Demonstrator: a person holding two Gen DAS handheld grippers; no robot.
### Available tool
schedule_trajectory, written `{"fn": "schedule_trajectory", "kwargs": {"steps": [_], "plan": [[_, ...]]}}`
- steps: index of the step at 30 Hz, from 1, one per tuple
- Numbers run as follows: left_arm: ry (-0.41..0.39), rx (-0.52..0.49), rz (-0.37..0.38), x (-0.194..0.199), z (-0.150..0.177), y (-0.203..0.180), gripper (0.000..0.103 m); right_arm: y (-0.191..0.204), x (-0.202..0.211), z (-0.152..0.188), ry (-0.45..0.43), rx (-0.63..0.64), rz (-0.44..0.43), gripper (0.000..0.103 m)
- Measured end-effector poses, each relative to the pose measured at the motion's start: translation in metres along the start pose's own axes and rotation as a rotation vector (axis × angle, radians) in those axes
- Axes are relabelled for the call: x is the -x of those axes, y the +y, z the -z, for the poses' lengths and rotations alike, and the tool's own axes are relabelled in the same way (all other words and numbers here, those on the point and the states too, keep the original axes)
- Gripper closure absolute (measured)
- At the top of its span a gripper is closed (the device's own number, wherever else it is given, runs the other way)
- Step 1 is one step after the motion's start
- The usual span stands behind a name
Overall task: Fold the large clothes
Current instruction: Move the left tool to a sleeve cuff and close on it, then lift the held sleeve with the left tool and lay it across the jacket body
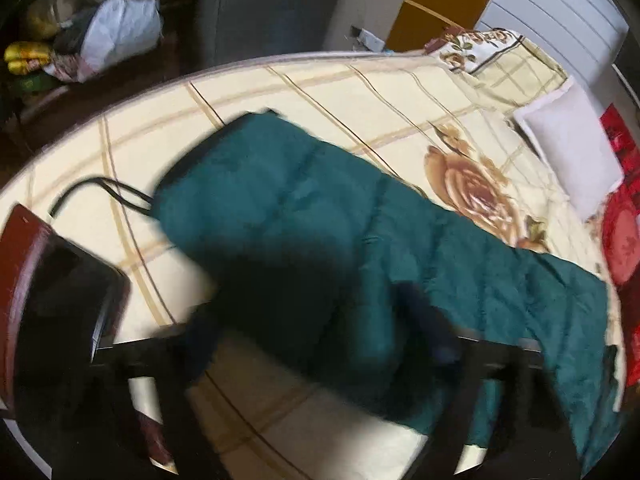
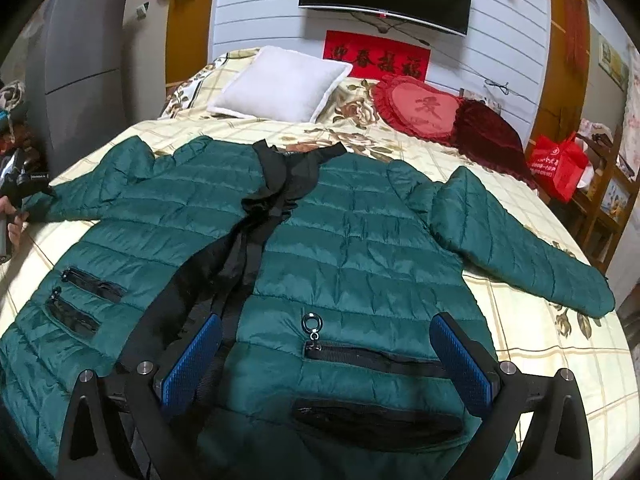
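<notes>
A dark green quilted jacket (image 2: 320, 240) lies face up and spread out on the bed, black lining showing along its open front, both sleeves out to the sides. My right gripper (image 2: 326, 332) is open, its blue pads (image 2: 460, 364) hovering over the lower front near a zip pocket (image 2: 376, 358). My left gripper (image 1: 312, 312) is blurred and dark; its fingers spread over the green left sleeve (image 1: 320, 220). In the right wrist view the left gripper (image 2: 24, 196) sits at the sleeve's cuff at the far left.
The bed (image 2: 540, 360) has a cream checked cover with flower prints. A white pillow (image 2: 280, 84) and red cushions (image 2: 420, 108) lie at its head. A red bag (image 2: 558, 166) stands right of the bed. Bags (image 1: 120, 28) lie on the floor at left. A black cord (image 1: 100, 192) lies by the sleeve.
</notes>
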State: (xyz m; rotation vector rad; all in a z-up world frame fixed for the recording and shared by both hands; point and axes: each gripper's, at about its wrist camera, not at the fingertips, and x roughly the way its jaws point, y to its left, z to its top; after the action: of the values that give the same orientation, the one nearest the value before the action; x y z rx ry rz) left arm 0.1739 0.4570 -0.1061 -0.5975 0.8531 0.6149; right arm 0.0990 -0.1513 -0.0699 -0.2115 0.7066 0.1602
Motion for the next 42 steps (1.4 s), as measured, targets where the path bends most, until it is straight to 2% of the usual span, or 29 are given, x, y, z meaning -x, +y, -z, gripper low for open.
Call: {"fn": "schedule_trajectory", "kwargs": {"steps": [1, 3, 5, 11, 16, 22, 28, 31, 35, 38, 42], "plan": [[-0.008, 0.001, -0.014, 0.0, -0.001, 0.0, 0.065, 0.0, -0.002, 0.0, 0.006, 0.003, -0.001, 0.0], [-0.008, 0.021, 0.023, -0.002, -0.004, 0.002, 0.084, 0.002, -0.005, 0.0, 0.015, 0.011, 0.005, 0.0], [-0.025, 0.023, 0.026, -0.003, -0.007, -0.002, 0.088, 0.004, -0.006, 0.0, 0.015, 0.015, 0.008, 0.0], [-0.111, 0.019, 0.137, 0.022, -0.008, -0.006, 0.09, 0.001, -0.005, 0.0, 0.014, 0.001, 0.006, 0.0], [-0.139, -0.051, 0.273, 0.048, -0.01, -0.03, 0.091, -0.002, -0.005, 0.0, 0.01, -0.013, 0.0, 0.0], [-0.16, -0.13, 0.343, 0.079, -0.001, -0.078, 0.091, -0.007, -0.003, 0.0, 0.004, -0.036, 0.001, 0.0], [-0.157, -0.187, 0.381, 0.091, 0.014, -0.115, 0.091, -0.021, 0.0, 0.001, -0.004, -0.098, -0.009, 0.0], [-0.163, -0.227, 0.366, 0.092, 0.022, -0.126, 0.091, -0.029, 0.001, 0.001, -0.008, -0.137, -0.017, 0.0], [-0.151, -0.236, 0.351, 0.086, 0.03, -0.122, 0.091, -0.039, 0.001, 0.002, -0.01, -0.193, -0.031, 0.0], [-0.151, -0.241, 0.276, 0.075, 0.033, -0.106, 0.09, -0.044, 0.0, 0.003, -0.002, -0.216, -0.038, 0.0], [-0.131, -0.192, 0.25, 0.057, 0.028, -0.07, 0.09, -0.043, -0.001, 0.003, -0.003, -0.213, -0.043, 0.0]]}}
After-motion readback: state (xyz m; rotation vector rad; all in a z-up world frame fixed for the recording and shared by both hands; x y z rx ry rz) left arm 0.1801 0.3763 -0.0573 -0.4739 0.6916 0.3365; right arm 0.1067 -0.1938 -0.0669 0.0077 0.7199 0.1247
